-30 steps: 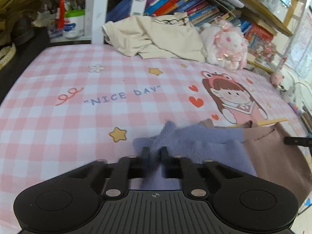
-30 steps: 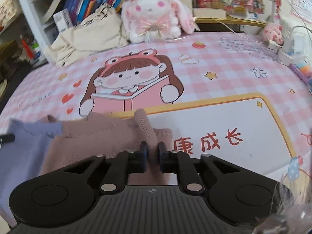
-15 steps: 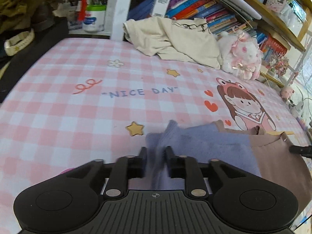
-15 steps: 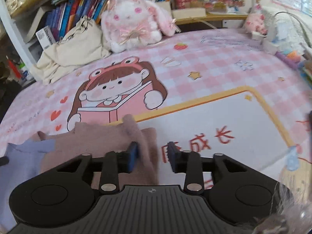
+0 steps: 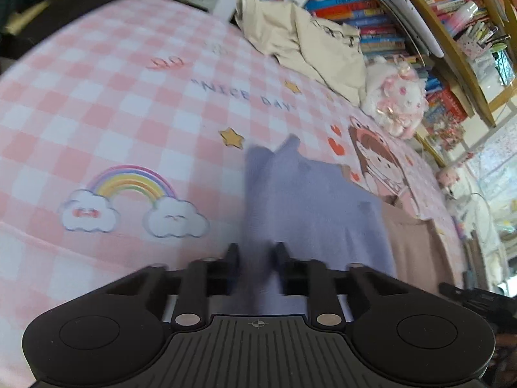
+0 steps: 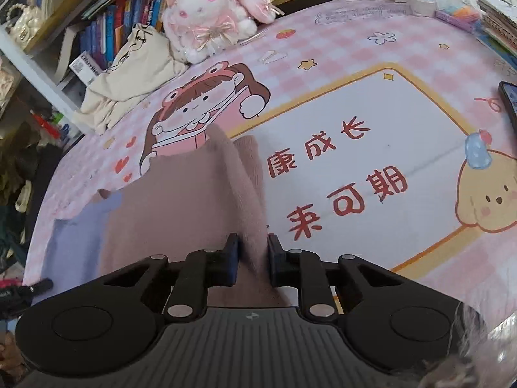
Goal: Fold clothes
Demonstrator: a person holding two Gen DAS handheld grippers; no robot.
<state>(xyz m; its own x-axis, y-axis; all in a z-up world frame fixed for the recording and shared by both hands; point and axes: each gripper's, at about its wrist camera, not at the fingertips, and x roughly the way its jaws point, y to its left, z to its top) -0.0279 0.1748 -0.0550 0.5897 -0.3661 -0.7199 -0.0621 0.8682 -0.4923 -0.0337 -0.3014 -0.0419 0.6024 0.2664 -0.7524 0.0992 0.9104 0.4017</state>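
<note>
A two-tone garment, lavender (image 5: 310, 207) on one half and dusty pink (image 6: 181, 200) on the other, lies on the pink checked table mat (image 5: 106, 103). My left gripper (image 5: 257, 255) has its jaws slightly apart with the lavender edge running between them. My right gripper (image 6: 252, 252) has its jaws slightly apart with a raised fold of the pink half between them. The pink half also shows in the left wrist view (image 5: 416, 245), and the lavender half in the right wrist view (image 6: 77, 242). Each gripper's tip shows at the edge of the other view.
A crumpled cream garment (image 5: 310, 42) and a white plush rabbit (image 6: 206, 16) sit at the back of the mat by the bookshelf (image 5: 371, 16). A phone (image 6: 509, 97) lies at the right edge. Clutter lines the left side.
Both grippers pulled back toward the near edge, and both views tilted. The jaws, shut on the cloth a second ago, have opened a little; the right closed partly again. The garment lies more stretched out.
</note>
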